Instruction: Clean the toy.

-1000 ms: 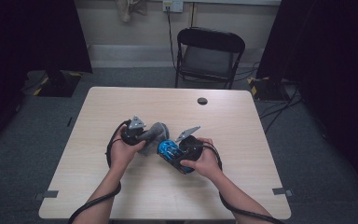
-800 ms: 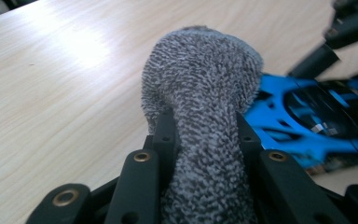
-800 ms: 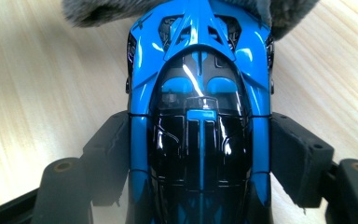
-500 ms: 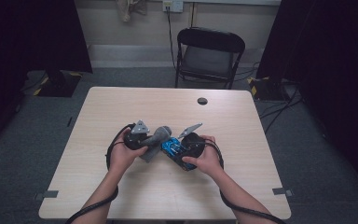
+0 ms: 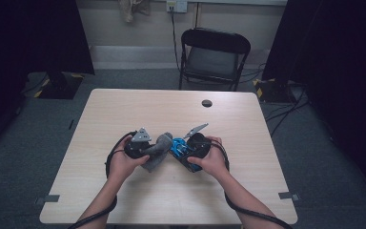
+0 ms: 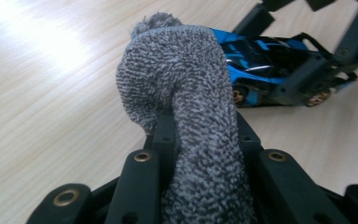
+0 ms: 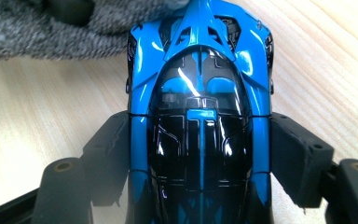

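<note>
My left gripper [image 5: 145,145] is shut on a grey fuzzy cloth [image 5: 158,151], which bulges out past the jaws as a thick roll [image 6: 186,93]. My right gripper [image 5: 190,150] is shut on a blue and black toy car [image 5: 177,148], with a jaw on each flank of its body [image 7: 200,116]. The two grippers face each other over the middle of the table [image 5: 124,109]. The cloth [image 7: 37,32] lies against the car's front end [image 6: 256,60]. The right gripper's jaws show beyond the cloth in the left gripper view.
A small black round grommet [image 5: 207,103] sits in the tabletop toward the far side. A black folding chair [image 5: 214,52] stands behind the far edge. Cables trail from both grippers along the person's forearms. Dark curtains flank the room.
The left gripper has come a little nearer to the person and the cloth's free end has swung down against the car. The right gripper still holds the car, barely shifted.
</note>
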Demonstrator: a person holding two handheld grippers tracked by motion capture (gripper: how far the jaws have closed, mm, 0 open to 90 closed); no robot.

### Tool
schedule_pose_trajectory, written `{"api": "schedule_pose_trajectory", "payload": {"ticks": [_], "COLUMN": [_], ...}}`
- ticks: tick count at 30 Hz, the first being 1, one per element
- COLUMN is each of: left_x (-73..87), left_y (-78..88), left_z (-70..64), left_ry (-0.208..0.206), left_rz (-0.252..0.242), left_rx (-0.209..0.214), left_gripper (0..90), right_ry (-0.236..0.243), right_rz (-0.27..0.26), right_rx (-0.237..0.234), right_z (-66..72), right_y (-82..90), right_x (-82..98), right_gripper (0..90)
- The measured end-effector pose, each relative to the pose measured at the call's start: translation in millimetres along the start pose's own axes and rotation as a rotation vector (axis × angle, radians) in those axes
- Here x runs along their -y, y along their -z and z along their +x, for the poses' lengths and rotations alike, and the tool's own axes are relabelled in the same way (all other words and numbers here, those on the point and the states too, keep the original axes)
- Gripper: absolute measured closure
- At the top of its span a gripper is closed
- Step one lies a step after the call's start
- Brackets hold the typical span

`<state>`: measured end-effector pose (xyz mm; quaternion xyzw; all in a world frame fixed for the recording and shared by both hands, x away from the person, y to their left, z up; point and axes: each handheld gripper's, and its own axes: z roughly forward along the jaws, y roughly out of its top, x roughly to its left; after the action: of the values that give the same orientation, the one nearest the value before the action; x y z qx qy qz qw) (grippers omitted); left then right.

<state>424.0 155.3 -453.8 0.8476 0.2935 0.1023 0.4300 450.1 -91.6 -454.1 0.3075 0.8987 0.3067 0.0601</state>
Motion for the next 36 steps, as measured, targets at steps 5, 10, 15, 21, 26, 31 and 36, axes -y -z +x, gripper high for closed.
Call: {"api": "schedule_pose_trajectory", "payload": {"ticks": [5, 10, 15, 21, 26, 31, 36], "left_x": [1.5, 4.3, -7.8, -33.9, -46.7, -47.7, -41.9], "left_y": [4.7, 21.5, 29.4, 21.3, 12.1, 1.3, -8.3], "left_z": [-4.5, 10.1, 25.1, 29.8, 30.0, 31.7, 29.9], "left_ry": [-0.023, 0.01, 0.016, 0.01, -0.011, -0.006, 0.01], "left_rz": [0.007, -0.018, -0.03, -0.038, -0.016, 0.013, 0.038], "left_rx": [0.021, -0.035, -0.079, -0.069, -0.081, -0.073, -0.041], "left_gripper": [70.2, 70.2, 70.0, 69.9, 69.9, 69.9, 69.9], "right_ry": [-0.009, -0.003, 0.025, 0.054, 0.073, 0.091, 0.102], "right_rz": [0.005, -0.004, 0.002, 0.003, 0.005, 0.008, 0.008], "right_rx": [0.005, -0.012, -0.028, -0.054, -0.067, -0.075, -0.073], "right_z": [-6.5, -6.6, 1.9, 15.2, 21.1, 23.9, 23.3], "right_y": [2.7, 8.3, 11.0, 8.0, 6.2, 6.7, 7.2], "right_x": [1.8, 5.9, 5.5, 1.4, -1.6, -3.4, -2.4], "right_gripper": [28.5, 28.5, 28.5, 28.5, 28.5, 28.5, 28.5]}}
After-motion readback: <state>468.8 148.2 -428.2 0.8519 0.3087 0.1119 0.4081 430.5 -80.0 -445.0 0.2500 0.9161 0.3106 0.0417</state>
